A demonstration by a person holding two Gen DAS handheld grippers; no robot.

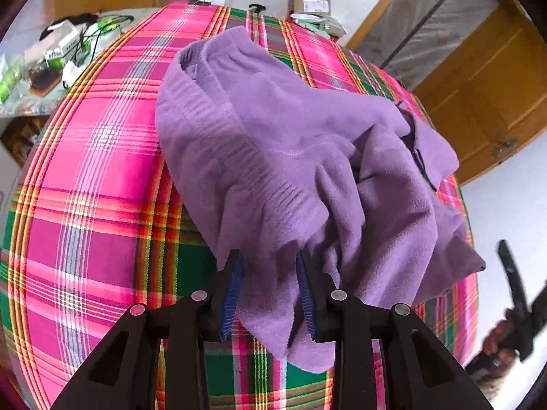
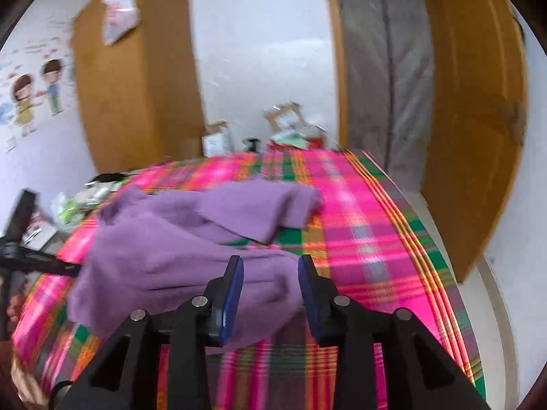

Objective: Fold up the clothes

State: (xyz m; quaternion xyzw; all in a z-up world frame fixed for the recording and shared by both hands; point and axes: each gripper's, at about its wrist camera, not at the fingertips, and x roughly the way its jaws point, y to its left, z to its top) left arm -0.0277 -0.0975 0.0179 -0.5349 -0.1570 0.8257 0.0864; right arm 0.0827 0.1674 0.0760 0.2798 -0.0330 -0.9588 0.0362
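Purple fleece garment [image 1: 280, 157] lies crumpled on the desk under a pink plaid cloth [image 1: 102, 177]. Left claw [image 1: 270, 259] has its jaws spread, garment edge bunched between them. Right claw [image 2: 270, 263] also spread, over the garment's near edge; view blurred.

Left wrist view close above purple garment [image 1: 290, 157], right wrist view lower, nearer edge, both sharing plaid table [image 2: 369, 225]

Purple fleece garment [image 1: 283, 143], crumpled, on plaid bed
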